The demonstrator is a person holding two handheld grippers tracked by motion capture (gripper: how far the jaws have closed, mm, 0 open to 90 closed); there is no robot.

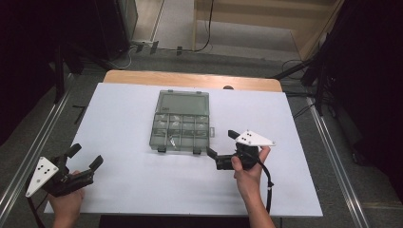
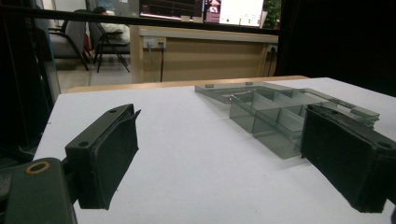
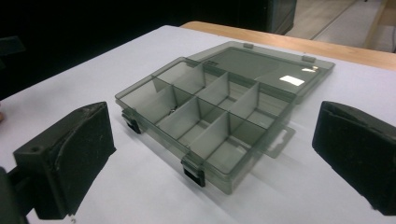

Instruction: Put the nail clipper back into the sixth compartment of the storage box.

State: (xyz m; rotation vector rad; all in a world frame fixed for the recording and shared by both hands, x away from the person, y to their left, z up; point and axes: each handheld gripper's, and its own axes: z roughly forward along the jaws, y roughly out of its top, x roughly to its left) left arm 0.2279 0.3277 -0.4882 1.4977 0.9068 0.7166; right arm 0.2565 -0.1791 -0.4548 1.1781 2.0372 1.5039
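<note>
A smoky transparent compartment box (image 1: pixel 181 128) lies open in the middle of the white table top (image 1: pixel 123 118), its lid (image 1: pixel 184 102) folded flat on the far side. Several compartments look bare; one near the front left holds a small metallic bit (image 1: pixel 171 141). My right gripper (image 1: pixel 222 143) is open just right of the box's front right corner, jaws aimed at it, nothing between them. In the right gripper view the box (image 3: pixel 210 107) sits close ahead of that gripper (image 3: pixel 210 154). My left gripper (image 1: pixel 88 156) is open at the near left corner, well away from the box (image 2: pixel 275 116).
Two black latches (image 3: pixel 194 173) stick out from the box's near wall. A bare wooden strip (image 1: pixel 190 78) runs along the table's far edge. Metal rails (image 1: pixel 332 156) flank the table on both sides. Cables lie on the floor (image 1: pixel 204 42) beyond.
</note>
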